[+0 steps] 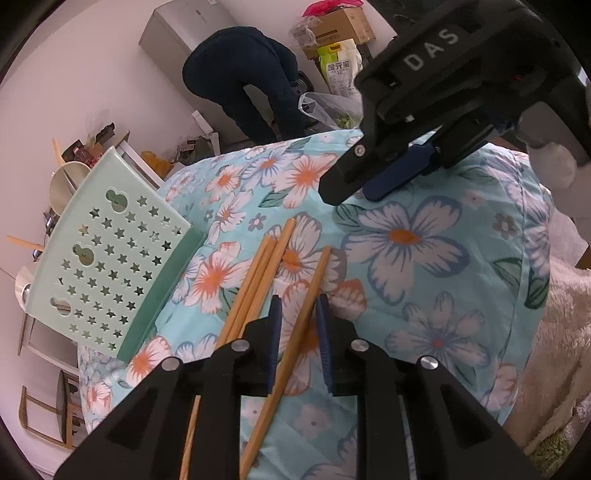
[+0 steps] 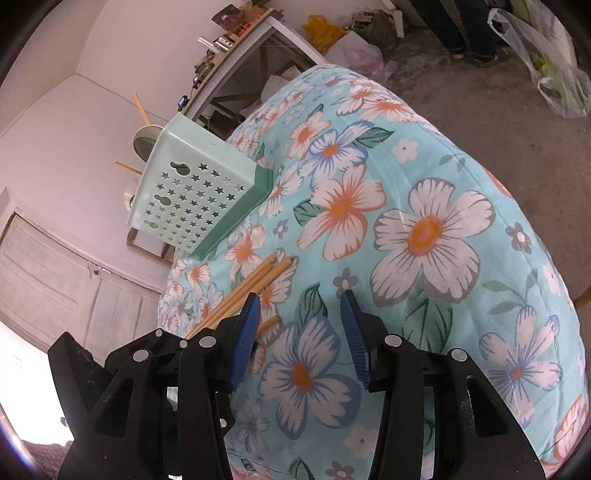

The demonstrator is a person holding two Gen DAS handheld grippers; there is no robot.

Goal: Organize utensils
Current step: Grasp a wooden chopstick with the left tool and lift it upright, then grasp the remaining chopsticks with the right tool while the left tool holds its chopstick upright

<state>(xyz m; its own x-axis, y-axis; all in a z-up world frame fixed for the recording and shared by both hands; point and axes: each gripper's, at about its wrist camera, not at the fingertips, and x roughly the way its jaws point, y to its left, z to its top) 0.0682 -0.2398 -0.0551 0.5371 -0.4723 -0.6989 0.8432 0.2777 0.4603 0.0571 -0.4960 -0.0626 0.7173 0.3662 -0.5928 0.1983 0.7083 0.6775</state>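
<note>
While the left hand-held gripper (image 1: pixel 297 317) is straddling one wooden chopstick (image 1: pixel 295 332), its ribbed blue pads (image 1: pixel 275 332) are sitting apart on either side of the stick — whether they are touching it cannot be told. Four chopsticks (image 1: pixel 266 280) in all are lying on the floral quilted cloth (image 1: pixel 424 258): three slim, round-ended sticks bunched together at 10 o'clock of the pads, plus the straddled one. A mint-green plastic rack (image 1: pixel 110 258), flat and pierced with star-shaped holes, is leaning at 9 o'clock, touching the cloth's edge. The right hand-held gripper (image 2: pixel 299 332) is hovering with its pads wide apart over bare cloth — it is showing at 1 o'clock in the left view (image 1: pixel 351 188). A person in dark clothes (image 1: pixel 240 81) is bending near a grey cabinet (image 1: pixel 177 33) at 12 o'clock.
</note>
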